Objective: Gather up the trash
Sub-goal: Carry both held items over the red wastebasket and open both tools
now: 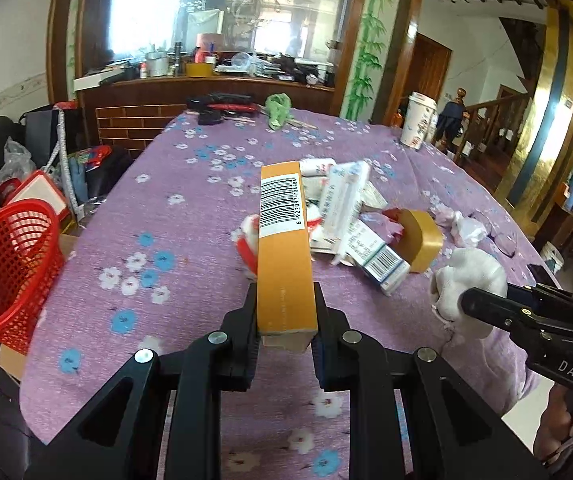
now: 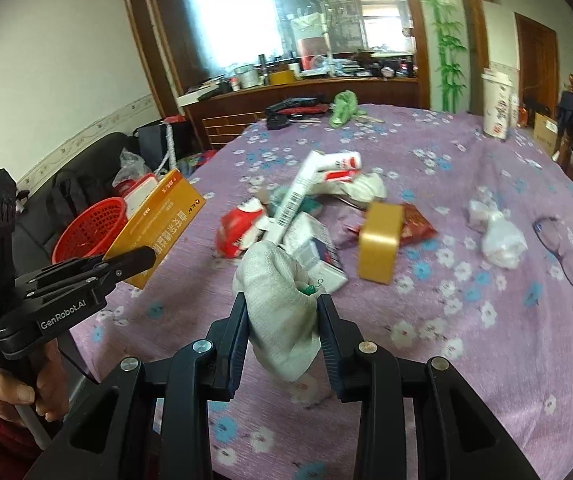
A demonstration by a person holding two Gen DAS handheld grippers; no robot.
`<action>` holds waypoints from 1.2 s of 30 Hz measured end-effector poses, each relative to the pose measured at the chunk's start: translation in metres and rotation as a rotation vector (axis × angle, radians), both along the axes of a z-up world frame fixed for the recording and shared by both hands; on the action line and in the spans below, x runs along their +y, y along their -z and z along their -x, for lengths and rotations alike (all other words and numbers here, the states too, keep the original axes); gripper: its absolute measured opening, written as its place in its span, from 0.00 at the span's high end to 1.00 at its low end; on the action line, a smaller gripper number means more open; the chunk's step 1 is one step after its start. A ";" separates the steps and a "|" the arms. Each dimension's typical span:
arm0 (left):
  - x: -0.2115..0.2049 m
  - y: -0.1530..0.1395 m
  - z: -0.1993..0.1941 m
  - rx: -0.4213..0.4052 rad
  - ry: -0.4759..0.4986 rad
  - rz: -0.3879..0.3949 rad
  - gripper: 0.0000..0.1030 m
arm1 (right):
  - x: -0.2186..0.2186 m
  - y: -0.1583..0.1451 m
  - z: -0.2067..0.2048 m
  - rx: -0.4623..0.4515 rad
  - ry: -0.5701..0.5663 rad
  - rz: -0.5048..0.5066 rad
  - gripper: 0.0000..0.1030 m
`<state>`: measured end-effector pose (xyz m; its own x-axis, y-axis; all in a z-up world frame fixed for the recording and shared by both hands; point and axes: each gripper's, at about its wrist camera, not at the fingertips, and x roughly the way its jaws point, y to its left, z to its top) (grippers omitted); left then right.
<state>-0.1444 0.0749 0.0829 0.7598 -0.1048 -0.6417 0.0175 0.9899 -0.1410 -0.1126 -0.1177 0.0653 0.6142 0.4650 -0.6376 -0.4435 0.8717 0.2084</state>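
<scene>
Left wrist view: the left gripper (image 1: 286, 312) clamps a long orange cardboard box (image 1: 284, 248), the right gripper (image 2: 282, 320) pinches a soft white crumpled cloth (image 2: 278, 300), above the flowered purple tablecloth (image 1: 166, 168), red mesh plastic basket (image 1: 6, 264) beside it.

In the left wrist view, the orange box (image 1: 284, 256) hid part of the trash pile (image 1: 350, 220) at mid-frame, and its near end sat behind the left tool (image 1: 285, 322) pads. The red basket (image 1: 8, 270) was cut off at the left edge. In the right wrist view, the pile (image 2: 286, 220) was motion-blurred, its print unreadable; the white cloth wad (image 2: 278, 300) covered the boxes behind it.
</scene>
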 end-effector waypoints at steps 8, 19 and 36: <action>0.046 -0.013 0.011 -0.035 -0.106 -0.011 0.80 | 0.047 -0.013 -0.007 0.005 -0.107 0.012 0.65; 0.131 -0.024 0.035 -0.066 -0.283 0.009 0.80 | 0.119 -0.033 -0.009 -0.010 -0.244 0.030 0.65; 0.238 -0.006 0.063 -0.043 -0.492 0.026 0.80 | 0.255 -0.045 -0.034 0.057 -0.441 0.037 0.65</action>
<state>-0.2071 0.3125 0.0889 0.7491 0.2571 -0.6105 -0.4444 0.8785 -0.1752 -0.0785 0.1375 0.1104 0.3252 0.6509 -0.6860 -0.7633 0.6089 0.2158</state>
